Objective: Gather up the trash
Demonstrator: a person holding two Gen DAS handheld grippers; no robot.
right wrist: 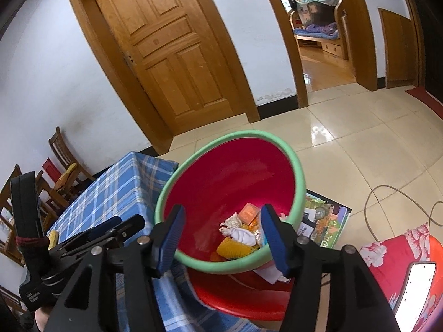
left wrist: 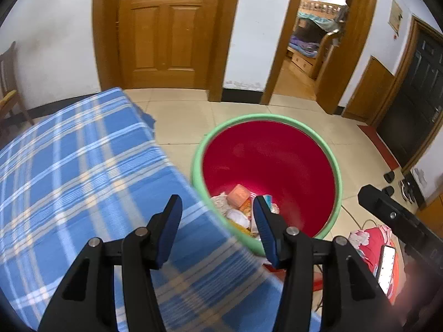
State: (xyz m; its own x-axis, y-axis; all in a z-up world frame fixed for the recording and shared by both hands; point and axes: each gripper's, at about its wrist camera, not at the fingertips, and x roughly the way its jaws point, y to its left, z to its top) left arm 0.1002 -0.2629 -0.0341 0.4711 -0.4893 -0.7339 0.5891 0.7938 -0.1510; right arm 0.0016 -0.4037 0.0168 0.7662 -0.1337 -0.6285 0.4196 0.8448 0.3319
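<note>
A red bin with a green rim (left wrist: 265, 119) (right wrist: 299, 177) stands beside a table with a blue plaid cloth (left wrist: 69, 166) (right wrist: 121, 191). Trash lies in its bottom: an orange box (left wrist: 238, 196) (right wrist: 249, 212), white crumpled tissue (left wrist: 238, 218) (right wrist: 243, 233) and a yellow piece (right wrist: 231, 249). My left gripper (left wrist: 217, 213) is open and empty over the table edge next to the bin; it also shows in the right wrist view (right wrist: 110, 229). My right gripper (right wrist: 221, 229) is open and empty above the bin's near rim.
A red stool (right wrist: 241, 296) sits under the bin. A floral red cushion (right wrist: 401, 251) with a lit phone (right wrist: 415, 290) lies to the right. A picture book (right wrist: 324, 221) and a cable (right wrist: 387, 193) lie on the tiled floor. Wooden chairs (right wrist: 61, 174) stand left.
</note>
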